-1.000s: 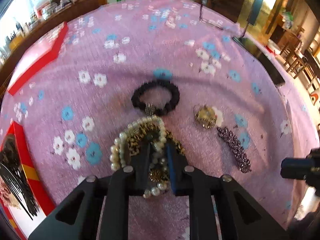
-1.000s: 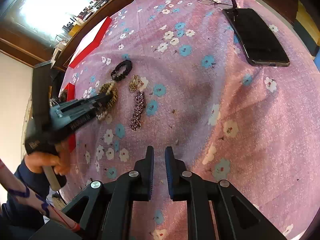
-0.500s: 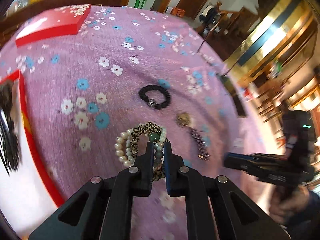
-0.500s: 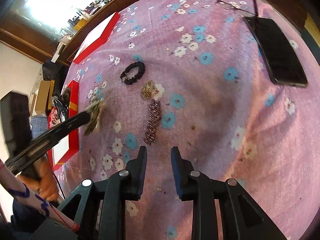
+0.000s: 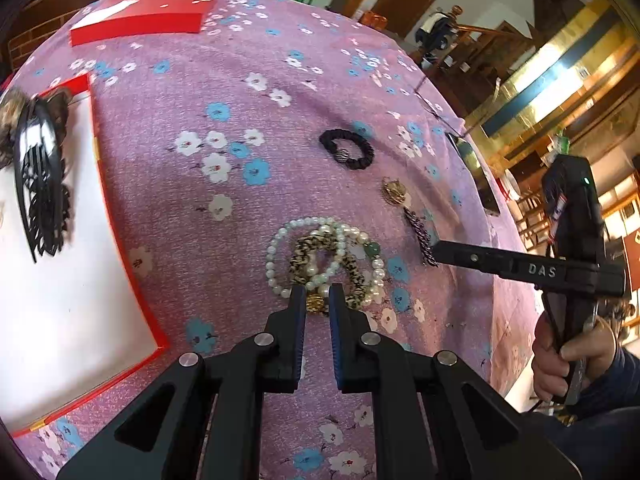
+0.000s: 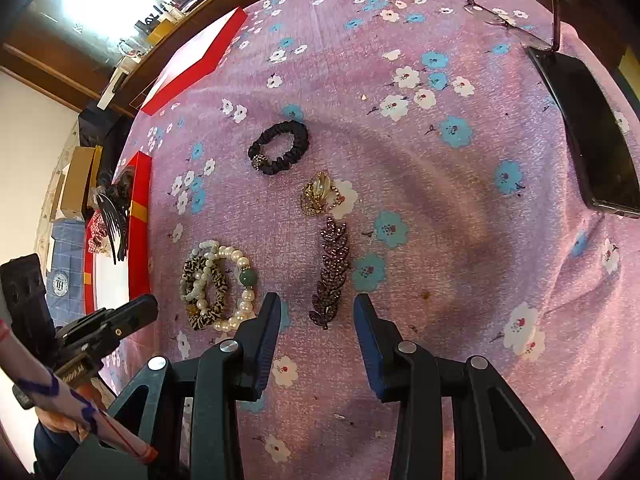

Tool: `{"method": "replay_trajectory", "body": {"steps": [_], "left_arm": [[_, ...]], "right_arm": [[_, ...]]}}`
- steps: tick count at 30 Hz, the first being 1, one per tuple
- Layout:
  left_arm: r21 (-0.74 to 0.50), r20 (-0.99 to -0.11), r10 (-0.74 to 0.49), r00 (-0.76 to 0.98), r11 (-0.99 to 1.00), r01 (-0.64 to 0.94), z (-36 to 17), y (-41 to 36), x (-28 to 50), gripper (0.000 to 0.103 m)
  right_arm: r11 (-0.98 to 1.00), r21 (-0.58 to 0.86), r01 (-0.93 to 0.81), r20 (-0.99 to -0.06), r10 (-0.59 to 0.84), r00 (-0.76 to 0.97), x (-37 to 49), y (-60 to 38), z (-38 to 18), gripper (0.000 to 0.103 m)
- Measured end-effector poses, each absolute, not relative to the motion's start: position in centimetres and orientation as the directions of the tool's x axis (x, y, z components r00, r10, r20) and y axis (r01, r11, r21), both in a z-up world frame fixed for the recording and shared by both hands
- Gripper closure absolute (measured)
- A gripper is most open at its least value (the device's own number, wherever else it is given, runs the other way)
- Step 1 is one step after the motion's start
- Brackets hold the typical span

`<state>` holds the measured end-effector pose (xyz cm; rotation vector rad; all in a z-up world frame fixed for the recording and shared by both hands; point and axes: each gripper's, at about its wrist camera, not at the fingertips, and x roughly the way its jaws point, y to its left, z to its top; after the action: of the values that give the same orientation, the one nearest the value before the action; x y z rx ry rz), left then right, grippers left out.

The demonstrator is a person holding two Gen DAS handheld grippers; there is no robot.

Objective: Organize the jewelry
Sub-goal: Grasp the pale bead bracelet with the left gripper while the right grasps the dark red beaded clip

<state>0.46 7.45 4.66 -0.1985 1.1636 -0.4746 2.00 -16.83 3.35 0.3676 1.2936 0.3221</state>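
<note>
left wrist view: the left gripper [image 5: 317,300] is hanging over the near edge of the bundle of white pearl bracelets and leopard-print fabric scrunchie [image 5: 324,256]. half a second ago the bundle was riding pinched in the claw above the pink floral tablecloth [image 5: 180,220]. now it is lying spread flat on the cloth, close to the open red box with white lining [image 5: 132,276] but not in it. the jaws are opening by a narrow gap, and a gold bead of the bundle is showing in that gap. whether the pads are touching it is hard to say from here. the right gripper [image 5: 438,251] is reaching in from the right, its tip beside the purple leaf-shaped rhinestone hair clip [image 5: 420,236].

right wrist view: the right claw is spreading, having been almost pressed together a second ago, and nothing is sitting between its pads. the leaf clip is lying on the cloth just ahead, framed by the fingers. the left claw is showing apart from the bundle here, so the bundle is probably being let go short of the box. that drop is leaving its storing undone, while the right hand appears to be lining up on the clip.
</note>
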Motion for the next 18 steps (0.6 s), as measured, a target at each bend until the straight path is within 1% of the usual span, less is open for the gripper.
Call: {"method": "replay_trajectory", "body": {"steps": [1, 2, 3, 5, 6, 10, 12, 14, 16, 18], "left_arm": [[-0.369, -0.84, -0.448, 0.308, 0.886, 0.281, 4.6, 6.9, 0.4, 0.089], [-0.343, -0.848, -0.43, 0.31, 0.891, 0.299, 4.5, 6.5, 0.3, 0.081], [-0.3, -0.858, -0.398, 0.324, 0.901, 0.313, 4.3, 6.0, 0.3, 0.078], [-0.254, -0.872, -0.353, 0.339, 0.919, 0.303, 3.8, 5.9, 0.5, 0.078], [-0.261, -0.872, -0.352, 0.339, 0.922, 0.286, 3.6, 6.2, 0.8, 0.078], [-0.366, -0.845, -0.409, 0.345, 0.912, 0.184, 3.7, 8.3, 2.8, 0.078], [-0.358, -0.851, -0.39, 0.352, 0.921, 0.155, 3.5, 8.6, 4.2, 0.079], [-0.338, -0.867, -0.38, 0.321, 0.924, 0.178, 3.0, 8.0, 5.2, 0.079], [-0.306, -0.883, -0.369, 0.292, 0.922, 0.239, 2.7, 6.6, 5.7, 0.079], [-0.219, -0.903, -0.311, 0.296, 0.926, 0.307, 2.4, 5.0, 5.7, 0.079]], "right_arm": [[0.898, 0.439, -0.026, -0.869, 0.432, 0.242, 2.0, -16.7, 3.3, 0.062], [0.898, 0.439, -0.025, -0.869, 0.432, 0.241, 2.0, -16.7, 3.3, 0.062], [0.898, 0.44, -0.023, -0.869, 0.432, 0.241, 2.0, -16.7, 3.3, 0.062], [0.897, 0.441, -0.02, -0.868, 0.432, 0.243, 1.9, -16.8, 3.3, 0.062], [0.897, 0.441, -0.019, -0.868, 0.432, 0.245, 1.8, -16.9, 3.3, 0.062], [0.895, 0.447, -0.004, -0.866, 0.434, 0.249, 1.6, -17.5, 3.3, 0.062], [0.893, 0.449, 0.006, -0.865, 0.434, 0.251, 1.5, -17.8, 3.2, 0.062], [0.893, 0.449, 0.013, -0.866, 0.432, 0.253, 1.4, -18.1, 3.2, 0.062], [0.895, 0.446, 0.014, -0.868, 0.428, 0.253, 1.4, -18.2, 3.2, 0.062], [0.896, 0.444, 0.015, -0.868, 0.426, 0.253, 1.5, -18.3, 3.2, 0.062]]}}
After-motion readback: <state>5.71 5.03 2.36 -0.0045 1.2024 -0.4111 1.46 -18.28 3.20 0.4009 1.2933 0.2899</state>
